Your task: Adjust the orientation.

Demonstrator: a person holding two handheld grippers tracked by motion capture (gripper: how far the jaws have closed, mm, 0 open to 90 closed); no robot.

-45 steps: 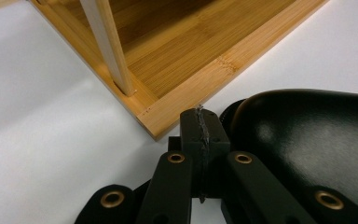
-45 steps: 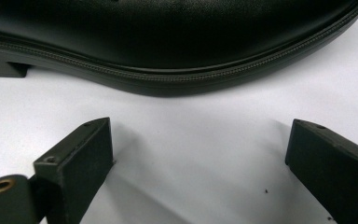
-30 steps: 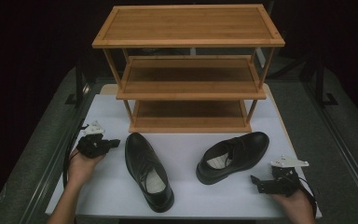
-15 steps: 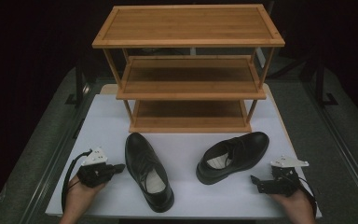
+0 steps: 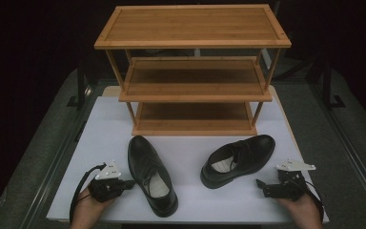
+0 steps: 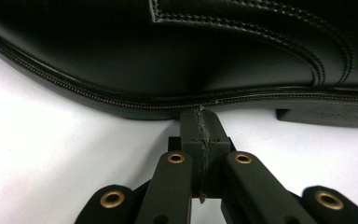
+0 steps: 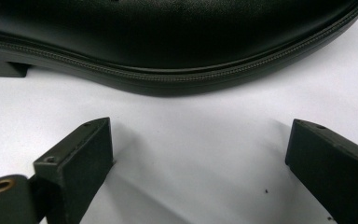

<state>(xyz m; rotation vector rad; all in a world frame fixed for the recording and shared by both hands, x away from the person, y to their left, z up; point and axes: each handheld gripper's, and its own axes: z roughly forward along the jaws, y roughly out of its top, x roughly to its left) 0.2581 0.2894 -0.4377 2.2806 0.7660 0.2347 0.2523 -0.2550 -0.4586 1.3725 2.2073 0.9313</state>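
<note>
Left shoe (image 5: 151, 175), lower left of centre on the surface (image 5: 100, 124): we fear the left gripper (image 5: 124, 183), fingers clenched empty at its welt, shoves it askew; right gripper (image 5: 259, 183) released.

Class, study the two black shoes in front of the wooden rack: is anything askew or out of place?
Yes. The left shoe points its toe at the wooden rack, while the right shoe lies skewed, toe angled right. They are apart, not paired. Nothing looks spilled or damaged.
</note>
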